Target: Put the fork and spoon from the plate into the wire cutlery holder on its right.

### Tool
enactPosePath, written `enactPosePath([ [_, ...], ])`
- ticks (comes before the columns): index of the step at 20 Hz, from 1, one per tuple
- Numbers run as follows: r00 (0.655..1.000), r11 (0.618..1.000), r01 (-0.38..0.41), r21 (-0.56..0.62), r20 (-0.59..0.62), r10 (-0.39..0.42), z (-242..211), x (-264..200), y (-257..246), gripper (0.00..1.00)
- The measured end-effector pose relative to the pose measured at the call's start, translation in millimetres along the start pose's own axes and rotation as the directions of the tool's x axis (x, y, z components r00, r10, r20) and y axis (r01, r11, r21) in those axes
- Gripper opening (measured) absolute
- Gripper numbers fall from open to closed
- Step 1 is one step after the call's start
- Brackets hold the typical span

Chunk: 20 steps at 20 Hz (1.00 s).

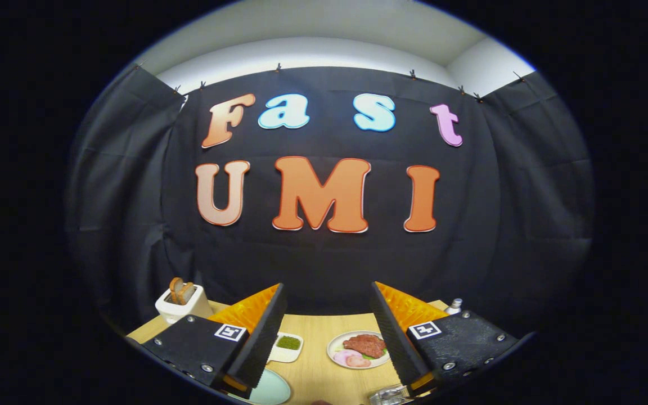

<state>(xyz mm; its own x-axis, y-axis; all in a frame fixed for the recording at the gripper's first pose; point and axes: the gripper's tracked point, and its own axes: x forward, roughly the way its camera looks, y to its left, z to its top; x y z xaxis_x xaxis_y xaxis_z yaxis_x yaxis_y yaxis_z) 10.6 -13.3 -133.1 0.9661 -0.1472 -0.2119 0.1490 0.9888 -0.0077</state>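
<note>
Gripper (328, 315) raised over the wooden table (315, 351), fingers spread wide, holding nothing.

I count, in the open gap between my fingers: one plate of meat and sliced food (358, 349), one small white dish of green garnish (287, 346). One pale blue plate (270, 389) sits at the near table edge beside the left finger; fork and spoon I cannot make out. One toaster (182, 304) stands far left, one bottle top (455, 305) far right.

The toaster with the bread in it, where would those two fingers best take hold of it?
A judgement: grip the toaster across its white body, coming level from the front. Its sides look flat and upright; the toast fills the top slots. The gripper is open, far short of it.
</note>
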Motion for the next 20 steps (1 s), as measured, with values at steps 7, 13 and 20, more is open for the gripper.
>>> enactPosePath([
  [7,0.977,0.982,-0.182,-0.048,-0.121,0.175,-41.3,16.1,109.1,0.9],
  [13,0.873,0.965,-0.258,0.048,-0.416,0.254,-135.4,17.3,164.8,0.91],
  [20,0.557,0.966,-0.252,0.06,-0.807,0.195,-260.9,-15.3,176.5,0.91],
])
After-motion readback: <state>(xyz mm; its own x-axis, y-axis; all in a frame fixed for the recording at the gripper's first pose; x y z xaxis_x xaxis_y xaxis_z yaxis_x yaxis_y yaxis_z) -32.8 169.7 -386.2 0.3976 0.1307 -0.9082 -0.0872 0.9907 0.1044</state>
